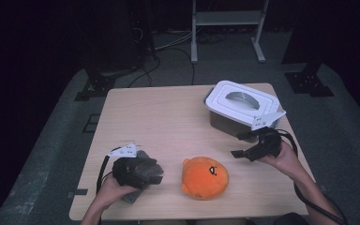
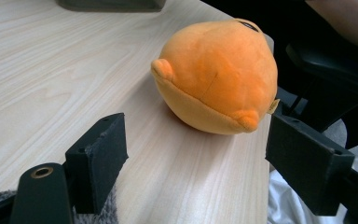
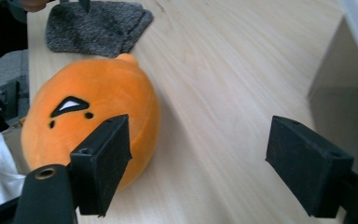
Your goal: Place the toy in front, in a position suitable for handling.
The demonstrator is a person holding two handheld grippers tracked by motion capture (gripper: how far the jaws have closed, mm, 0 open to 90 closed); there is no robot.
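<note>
Orange plush [image 1: 205, 178] on table – betw. both, just right of left hand-held gripper [image 1: 157, 172], right hand-held gripper [image 1: 238, 145] near – both spread, empty

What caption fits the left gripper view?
Open left gripper faces orange plush toy on wooden table.

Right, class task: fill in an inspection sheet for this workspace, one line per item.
Surface: pale wooden table, bare in the middle.
Job's things: orange plush toy near the front edge; grey knitted cloth at front left.
Clutter: lidded white box at the back right.
Grippers: left hand-held gripper open, over the cloth, plush ahead of it; right hand-held gripper open, nothing between its jaws.
Cables: one trails from each gripper; more on the floor behind.
Surroundings: dark room, grey floor, white frame legs behind.
</note>
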